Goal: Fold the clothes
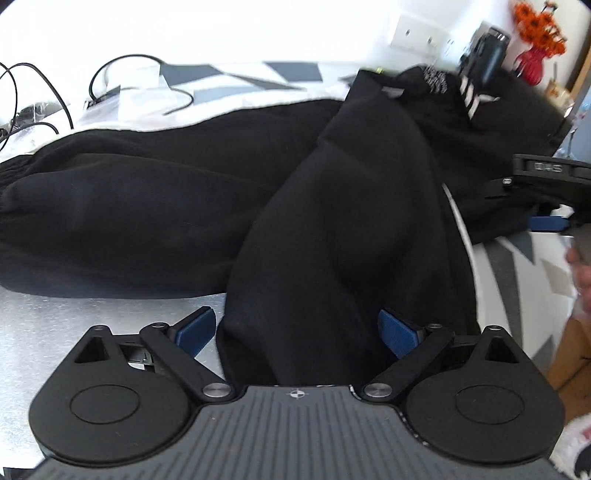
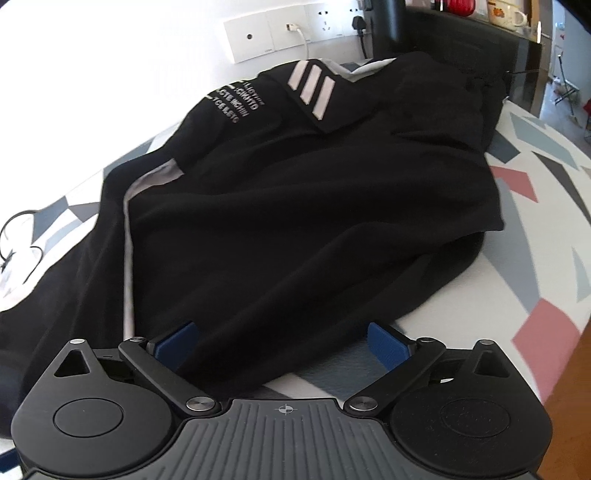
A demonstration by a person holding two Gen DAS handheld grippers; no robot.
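A black garment (image 1: 155,206) with a cuffed end at the left lies spread over the table. One long fold of it (image 1: 354,236) runs toward me and passes between the blue pads (image 1: 195,328) of my left gripper (image 1: 297,330), which stands open around it. In the right wrist view the same garment (image 2: 295,206) shows three pale stripes (image 2: 314,88) and white lettering (image 2: 236,101). Its near hem lies between the wide-apart fingers of my open right gripper (image 2: 282,343). The right gripper (image 1: 546,184) also shows at the right edge of the left wrist view.
The tablecloth (image 2: 535,206) has grey, pink and white shapes, and the table edge curves away at the right. Black cables (image 1: 40,96) lie at the back left. Wall sockets (image 2: 288,29) and a red vase of orange flowers (image 1: 535,40) stand behind. A hand (image 1: 580,273) shows at far right.
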